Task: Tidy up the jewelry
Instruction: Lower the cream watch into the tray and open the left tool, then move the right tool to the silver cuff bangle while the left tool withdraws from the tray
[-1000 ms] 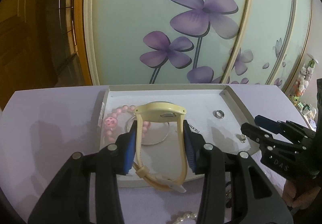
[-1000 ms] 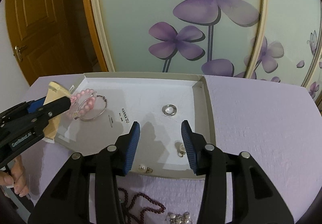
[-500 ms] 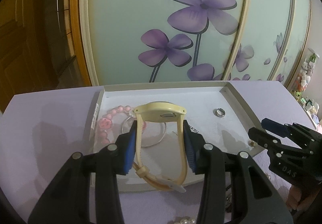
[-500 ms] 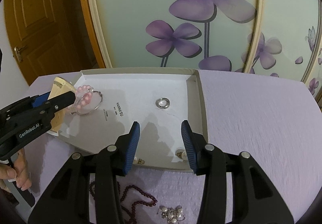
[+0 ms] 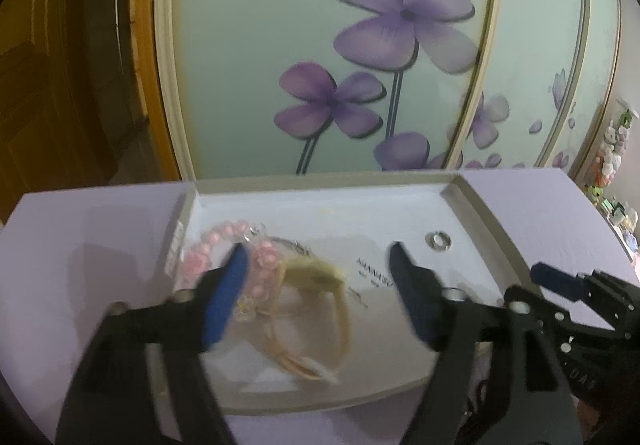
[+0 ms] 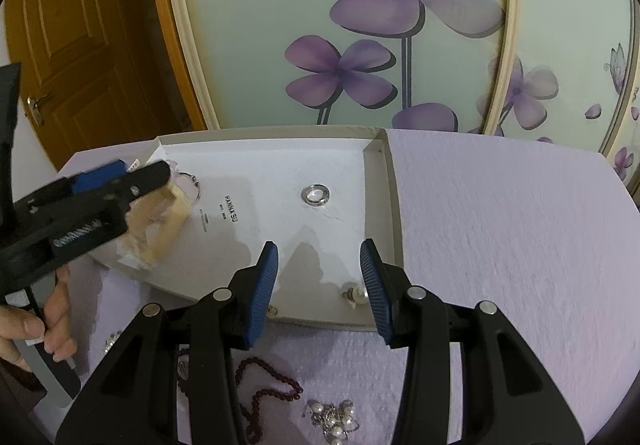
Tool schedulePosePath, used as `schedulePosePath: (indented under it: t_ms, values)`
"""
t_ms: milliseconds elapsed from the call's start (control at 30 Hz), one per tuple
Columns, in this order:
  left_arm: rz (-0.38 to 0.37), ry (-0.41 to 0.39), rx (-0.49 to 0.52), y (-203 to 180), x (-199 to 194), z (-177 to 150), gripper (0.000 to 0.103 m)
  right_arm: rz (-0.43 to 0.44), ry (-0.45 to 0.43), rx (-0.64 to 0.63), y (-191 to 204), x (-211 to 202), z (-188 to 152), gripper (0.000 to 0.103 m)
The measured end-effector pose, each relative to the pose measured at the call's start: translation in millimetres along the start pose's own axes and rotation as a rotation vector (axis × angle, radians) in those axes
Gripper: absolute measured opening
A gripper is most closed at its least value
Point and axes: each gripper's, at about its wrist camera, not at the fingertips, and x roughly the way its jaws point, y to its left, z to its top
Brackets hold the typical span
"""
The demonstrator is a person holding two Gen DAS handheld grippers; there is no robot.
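In the left wrist view my left gripper [image 5: 316,269] has its jaws opening wide over the white tray [image 5: 472,201]. The cream watch [image 5: 320,277] sits blurred between the blue pads, touching neither, on the tray's left part beside a pink bead bracelet [image 5: 216,241]. A silver ring [image 5: 439,239] lies further right in the tray. My right gripper [image 6: 318,265] hangs open and empty above the tray's near edge, with a pearl earring [image 6: 356,295] just below it. From the right wrist view the left gripper [image 6: 132,173] covers part of the watch [image 6: 160,213].
A dark red bead strand [image 6: 264,389] and a pearl cluster [image 6: 332,417] lie on the lilac table [image 6: 500,225] in front of the tray. A flowered sliding panel [image 6: 360,25] stands behind, a wooden door [image 6: 72,45] at left. A hand [image 6: 36,329] grips the left tool.
The left gripper's jaws have sprung apart and the watch has dropped out of them onto the tray. The right gripper has stayed open, its view drifting slightly over the tray.
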Motion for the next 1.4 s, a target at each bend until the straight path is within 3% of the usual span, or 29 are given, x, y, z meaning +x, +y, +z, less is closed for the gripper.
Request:
schedulePosePath:
  t_ms: [133,233,333,633,800,1167,1400]
  values:
    - [0.005,-0.035,0.002,7.3,-21.0,0.2,0.085,0.005,-0.011,0.018,-2.4,-10.7,-3.8,0.045]
    - [0.016,-0.063,0.001,15.7,-41.2,-4.4,0.089,0.002,-0.035,0.012,-1.5,-23.9,-8.9,0.057]
    - [0.045,-0.086,0.016,21.8,-60.6,-11.4,0.093,-0.017,-0.067,-0.019,3.3,-40.9,-15.8,0.060]
    - [0.102,-0.135,0.057,25.6,-111.3,-40.0,0.096,-0.005,-0.139,-0.033,10.2,-99.0,-43.3,0.083]
    - [0.109,-0.144,0.063,29.4,-136.9,-62.7,0.097,-0.021,-0.162,-0.049,12.0,-123.9,-67.1,0.088]
    - [0.089,-0.102,0.007,44.3,-173.4,-118.2,0.098,-0.030,-0.054,-0.069,17.7,-123.1,-118.8,0.095]
    - [0.078,-0.086,-0.007,47.3,-181.6,-134.5,0.098,-0.013,0.015,-0.006,10.9,-107.8,-128.0,0.094]
